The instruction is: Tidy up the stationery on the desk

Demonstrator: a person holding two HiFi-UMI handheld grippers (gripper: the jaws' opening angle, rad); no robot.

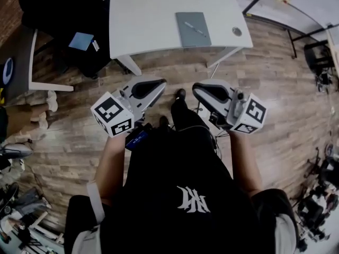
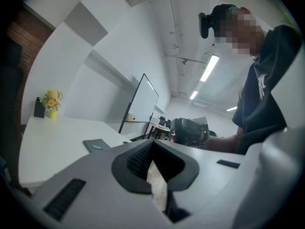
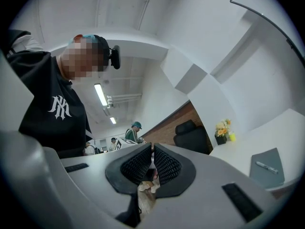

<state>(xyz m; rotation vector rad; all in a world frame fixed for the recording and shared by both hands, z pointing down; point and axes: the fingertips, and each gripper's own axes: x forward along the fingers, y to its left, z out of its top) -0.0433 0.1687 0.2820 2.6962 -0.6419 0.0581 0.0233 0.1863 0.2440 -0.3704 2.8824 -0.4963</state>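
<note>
Pointing at desk — left gripper, right gripper closed.

one notebook, one pen, one desk

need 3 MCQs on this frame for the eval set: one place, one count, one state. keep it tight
1. Where does the slim silver pen lie?
A. on the wooden floor
B. on the flat grey notebook
C. on the black chair

2. How many notebooks show on the white rectangular desk in the head view?
A. one
B. two
C. three

3. What state are the left gripper and the right gripper in?
A. both shut, nothing held
B. left shut on the pen, right open
C. both wide open

Answers:
1 B: the pen lies diagonally across the notebook's cover.
2 A: only the grey one is on the desk.
3 A: each gripper view shows its jaws together with nothing between them, held short of the desk.
</note>
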